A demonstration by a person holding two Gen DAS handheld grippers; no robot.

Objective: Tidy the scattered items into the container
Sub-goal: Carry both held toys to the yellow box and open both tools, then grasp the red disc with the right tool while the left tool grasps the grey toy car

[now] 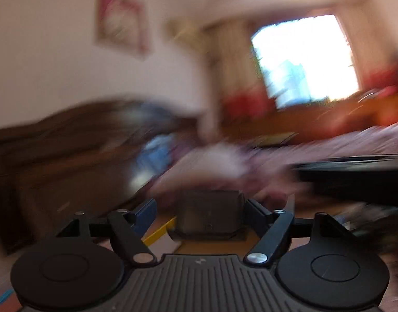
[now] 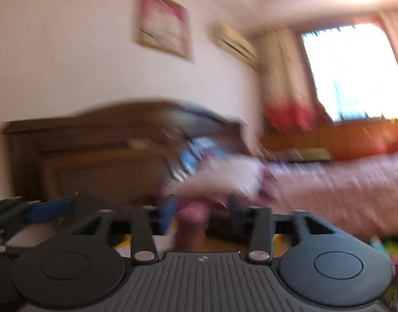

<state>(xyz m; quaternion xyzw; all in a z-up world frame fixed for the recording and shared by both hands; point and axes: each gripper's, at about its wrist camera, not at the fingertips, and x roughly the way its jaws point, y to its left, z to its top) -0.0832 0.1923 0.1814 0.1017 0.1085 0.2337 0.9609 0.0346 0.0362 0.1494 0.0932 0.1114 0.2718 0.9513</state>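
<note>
Everything looks blurry. The right hand-held gripper (image 2: pixel 199 215) has its jaws apart, with a pink thing (image 2: pixel 193 214) between them. Behind are a brown wooden headboard (image 2: pixel 94 140), a pink bed (image 2: pixel 342 182) and a bright window (image 2: pixel 352 72).

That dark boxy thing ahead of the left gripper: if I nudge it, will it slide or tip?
Probably slide: the dark box looks squat and flat-sided, so tipping or rolling seems unlikely. Its walls look rigid, so it should keep its shape when gripped. I can't judge its weight, since blur hides any contents.
</note>
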